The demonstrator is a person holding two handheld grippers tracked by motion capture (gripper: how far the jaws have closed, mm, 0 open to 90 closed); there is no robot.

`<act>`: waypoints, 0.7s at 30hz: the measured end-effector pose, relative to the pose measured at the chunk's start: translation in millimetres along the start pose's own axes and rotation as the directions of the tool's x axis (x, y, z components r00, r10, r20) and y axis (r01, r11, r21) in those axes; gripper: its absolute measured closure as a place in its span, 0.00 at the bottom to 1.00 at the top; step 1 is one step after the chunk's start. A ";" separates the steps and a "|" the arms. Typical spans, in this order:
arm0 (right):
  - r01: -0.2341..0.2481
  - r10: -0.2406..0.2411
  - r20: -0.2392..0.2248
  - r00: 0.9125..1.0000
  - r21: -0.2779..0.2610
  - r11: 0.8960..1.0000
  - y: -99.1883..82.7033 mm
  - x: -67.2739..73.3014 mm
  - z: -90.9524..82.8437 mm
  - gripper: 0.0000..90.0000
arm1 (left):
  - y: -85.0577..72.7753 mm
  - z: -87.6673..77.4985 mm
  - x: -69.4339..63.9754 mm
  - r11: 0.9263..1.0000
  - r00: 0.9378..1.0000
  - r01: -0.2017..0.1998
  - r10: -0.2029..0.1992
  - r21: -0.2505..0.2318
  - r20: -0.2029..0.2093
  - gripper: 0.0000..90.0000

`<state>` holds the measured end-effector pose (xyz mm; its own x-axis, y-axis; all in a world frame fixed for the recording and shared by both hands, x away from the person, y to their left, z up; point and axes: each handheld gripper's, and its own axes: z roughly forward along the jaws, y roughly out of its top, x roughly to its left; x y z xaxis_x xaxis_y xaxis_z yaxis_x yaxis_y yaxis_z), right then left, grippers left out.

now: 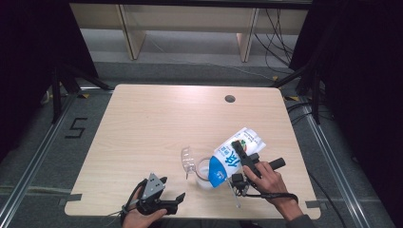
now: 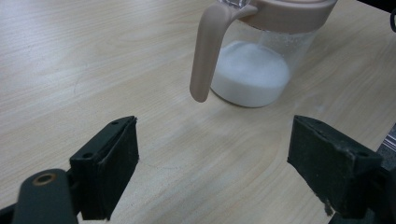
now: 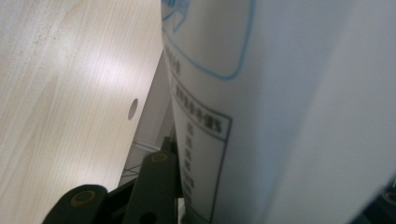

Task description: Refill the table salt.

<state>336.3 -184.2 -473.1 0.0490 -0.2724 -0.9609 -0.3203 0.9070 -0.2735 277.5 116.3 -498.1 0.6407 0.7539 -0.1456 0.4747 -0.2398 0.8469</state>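
A white and blue milk carton [image 1: 233, 159] is tipped steeply, its top down over a clear jug [image 1: 202, 172] with a pinkish lid rim and handle [image 2: 205, 56]. White milk [image 2: 250, 72] fills the jug's bottom. My right gripper [image 1: 243, 159] is shut on the carton [image 3: 280, 112], whose printed side fills the right gripper view. My left gripper [image 1: 173, 202] rests near the table's front edge, left of the jug. In the left gripper view my left gripper [image 2: 212, 172] stands open with bare tabletop between its pads, and the jug is just ahead.
The jug's open lid flap [image 1: 187, 159] sticks up to the jug's left. The light wooden table [image 1: 152, 123] has a round cable hole [image 1: 230, 99] at the back right. Table legs and cables stand on the floor behind.
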 end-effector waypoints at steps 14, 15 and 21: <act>0.004 -0.004 0.005 1.000 0.004 1.000 -0.7 -0.3 0.0 0.77 | 0.0 -0.2 0.3 1.000 1.000 0.001 -0.001 -0.001 -0.002 0.17; 0.047 -0.047 0.011 0.999 -0.006 0.999 -0.2 -3.4 1.0 0.78 | 0.1 -0.6 0.5 1.000 1.000 -0.005 0.005 0.003 -0.007 0.17; -0.004 0.004 -0.006 1.000 0.009 1.000 -0.5 0.8 0.5 0.78 | 0.0 -0.2 0.5 1.000 1.000 -0.005 0.005 0.004 -0.003 0.17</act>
<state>337.0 -184.6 -473.7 0.0423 -0.2709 -0.9617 -0.3116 0.9110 -0.2703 277.7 116.8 -498.0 0.6412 0.7547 -0.1393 0.4736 -0.2464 0.8456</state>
